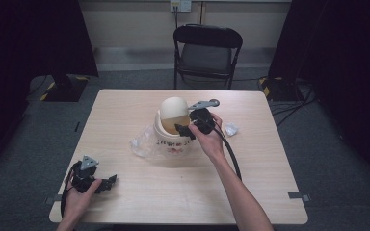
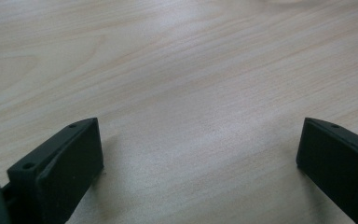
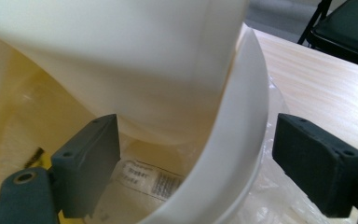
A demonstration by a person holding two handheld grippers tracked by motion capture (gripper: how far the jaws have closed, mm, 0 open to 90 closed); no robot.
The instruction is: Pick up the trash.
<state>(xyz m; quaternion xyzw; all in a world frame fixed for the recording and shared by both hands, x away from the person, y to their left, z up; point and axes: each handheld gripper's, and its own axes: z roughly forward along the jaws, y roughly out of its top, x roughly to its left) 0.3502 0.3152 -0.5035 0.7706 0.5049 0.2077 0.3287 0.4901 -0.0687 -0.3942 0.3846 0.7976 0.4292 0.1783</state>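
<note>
Right gripper view: swing lid [image 3: 135,60] hides bin [image 3: 233,154] interior.

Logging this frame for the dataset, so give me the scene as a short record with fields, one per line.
surface: wooden table
main object: white bin with a domed swing lid, tilted open
around the bin: clear plastic liner bunched at its base
right gripper: open, jaws straddling the bin's rim, one inside, one outside
left gripper: open, low over bare table near the front left corner, holding nothing
inside the bin: a printed label, text too small to read
nearby: crumpled plastic scrap right of the bin
background: black folding chair
</note>
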